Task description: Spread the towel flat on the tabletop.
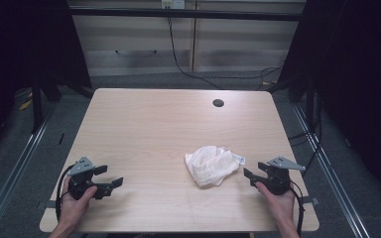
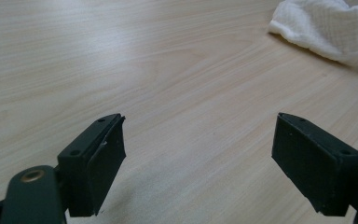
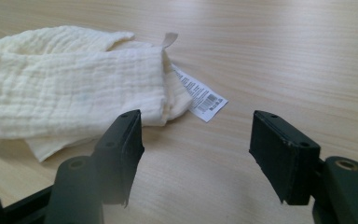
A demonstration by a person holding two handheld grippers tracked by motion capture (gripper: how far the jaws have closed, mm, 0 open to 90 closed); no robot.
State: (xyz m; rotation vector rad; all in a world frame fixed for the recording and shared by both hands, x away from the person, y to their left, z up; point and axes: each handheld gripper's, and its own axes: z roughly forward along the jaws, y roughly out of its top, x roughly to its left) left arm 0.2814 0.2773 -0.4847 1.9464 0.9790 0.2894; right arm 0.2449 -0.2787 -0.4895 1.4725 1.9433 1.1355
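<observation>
A crumpled white cloth lies on the wooden table, right of centre near the front. Its printed label sticks out toward my right gripper. My right gripper rests at the front right, just right of the cloth, jaws open and empty. In the right gripper view the cloth lies ahead and to the left of the gripper. My left gripper sits at the front left, open and empty, well apart from the cloth. The left gripper view has the cloth far off at the upper right, beyond the gripper.
A round dark cable hole sits near the table's far edge. Grey floor surrounds the table, with metal rails on both sides and cables running behind. Bare wood spans the table's middle and left.
</observation>
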